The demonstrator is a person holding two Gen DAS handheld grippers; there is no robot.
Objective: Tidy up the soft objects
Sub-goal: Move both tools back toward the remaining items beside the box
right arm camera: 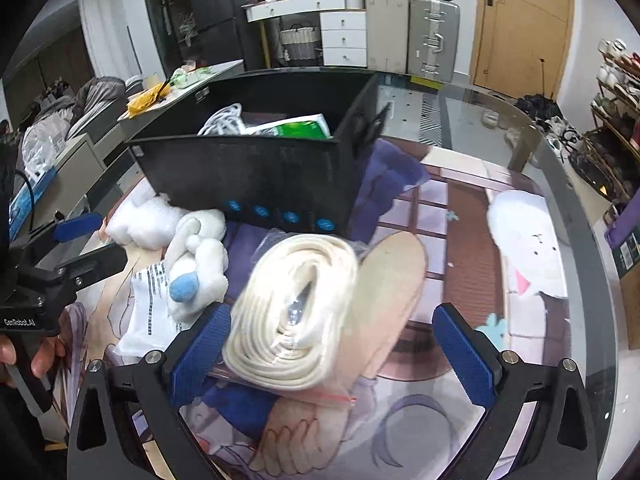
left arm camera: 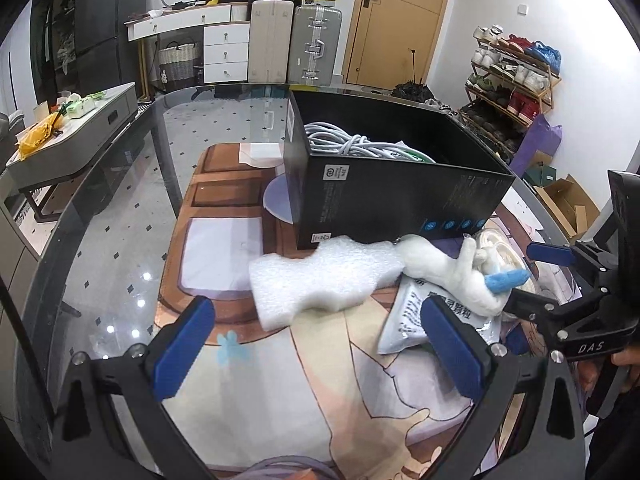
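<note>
Coiled cream rope (right arm camera: 294,308) in crinkly plastic

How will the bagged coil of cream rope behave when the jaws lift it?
The rope coil looks soft, so it will probably sag between the jaws. Its clear plastic bag seems glossy, so it may slip. It lies flat and is unlikely to roll.

Behind my table I see two suitcases (left arm camera: 296,46) beside a door (left arm camera: 394,20). A shoe rack (left arm camera: 512,80) stands right.
</note>
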